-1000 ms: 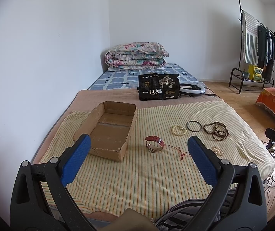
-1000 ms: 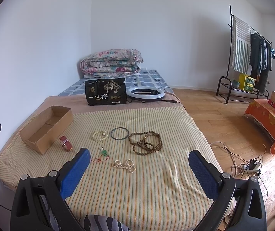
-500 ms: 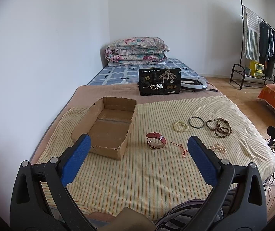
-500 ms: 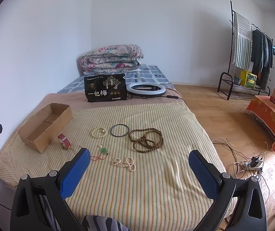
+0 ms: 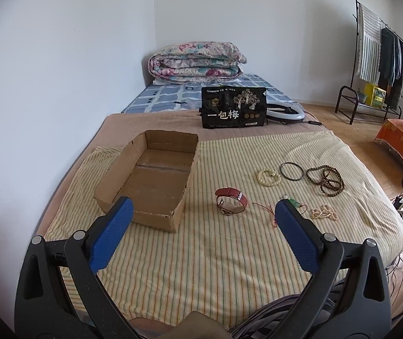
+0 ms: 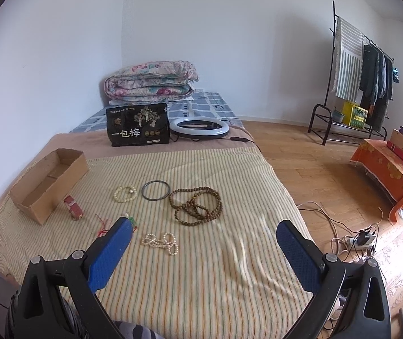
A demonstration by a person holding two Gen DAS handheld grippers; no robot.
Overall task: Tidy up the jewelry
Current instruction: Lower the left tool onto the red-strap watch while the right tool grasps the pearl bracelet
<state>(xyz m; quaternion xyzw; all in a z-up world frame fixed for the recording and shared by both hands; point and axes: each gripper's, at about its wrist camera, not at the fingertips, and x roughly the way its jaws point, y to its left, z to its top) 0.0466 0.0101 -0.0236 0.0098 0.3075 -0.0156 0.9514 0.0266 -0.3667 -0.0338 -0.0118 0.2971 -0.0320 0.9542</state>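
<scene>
An open cardboard box point(image 5: 150, 178) point(image 6: 46, 180) lies on the striped blanket at the left. To its right lie a red watch point(image 5: 231, 204) point(image 6: 73, 207), a red cord with a green bead point(image 5: 269, 212) point(image 6: 102, 224), a cream bead bracelet point(image 5: 269, 176) point(image 6: 125, 193), a dark bangle point(image 5: 292, 171) point(image 6: 155, 190), a brown bead necklace point(image 5: 325, 179) point(image 6: 198, 206) and a pearl strand point(image 5: 324, 213) point(image 6: 160, 241). My left gripper point(image 5: 201, 212) is open and empty, near the box and watch. My right gripper point(image 6: 203, 227) is open and empty, near the pearl strand.
A black snack bag point(image 5: 234, 107) point(image 6: 138, 128) and a ring light point(image 6: 198, 127) stand at the blanket's far edge, a folded quilt point(image 5: 197, 62) behind. The bed's right edge drops to a wood floor with cables point(image 6: 357, 237), an orange-covered stand point(image 6: 390, 166) and a clothes rack point(image 6: 357, 65).
Both grippers have moved forward over the bed, so the jewelry and box appear closer. Both stay open and nothing on the blanket has moved.
</scene>
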